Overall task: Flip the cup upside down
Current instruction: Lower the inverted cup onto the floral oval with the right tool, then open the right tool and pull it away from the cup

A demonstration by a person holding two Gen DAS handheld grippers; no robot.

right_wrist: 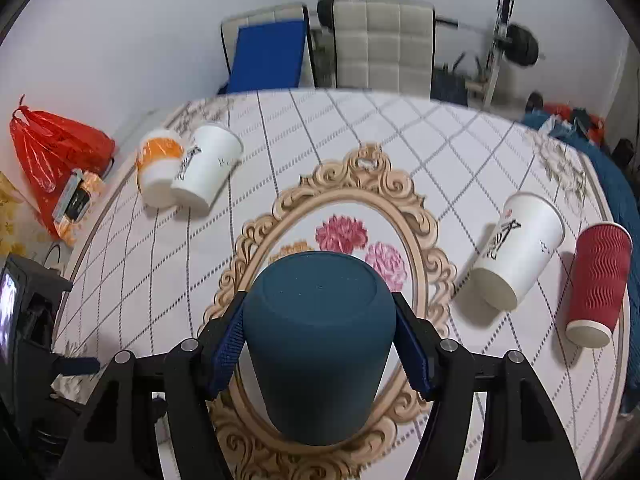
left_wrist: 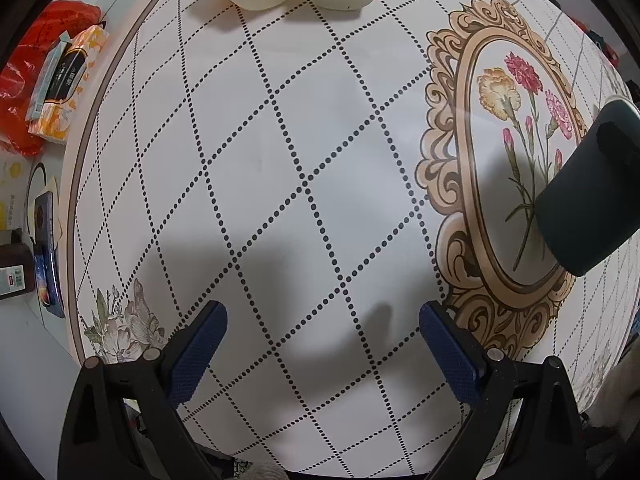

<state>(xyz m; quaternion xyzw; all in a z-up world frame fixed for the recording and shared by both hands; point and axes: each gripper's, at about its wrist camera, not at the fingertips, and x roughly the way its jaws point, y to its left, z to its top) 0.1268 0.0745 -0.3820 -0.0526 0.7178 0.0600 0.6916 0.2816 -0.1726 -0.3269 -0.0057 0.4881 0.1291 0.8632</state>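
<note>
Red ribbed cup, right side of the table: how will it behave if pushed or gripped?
The red ribbed cup stands inverted on its wide rim, so it probably resists tipping; a high push could still topple the tall body. The wavy ridges should give tongs decent grip. It looks like paper: likely light, and apt to dent under a hard squeeze.

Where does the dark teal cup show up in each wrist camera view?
Left wrist: dark teal cup at the far right edge, over the flower frame.
Right wrist: lower center, base up, between the right gripper fingers.
Shared landmark: the gold oval flower frame under the cup.
</note>
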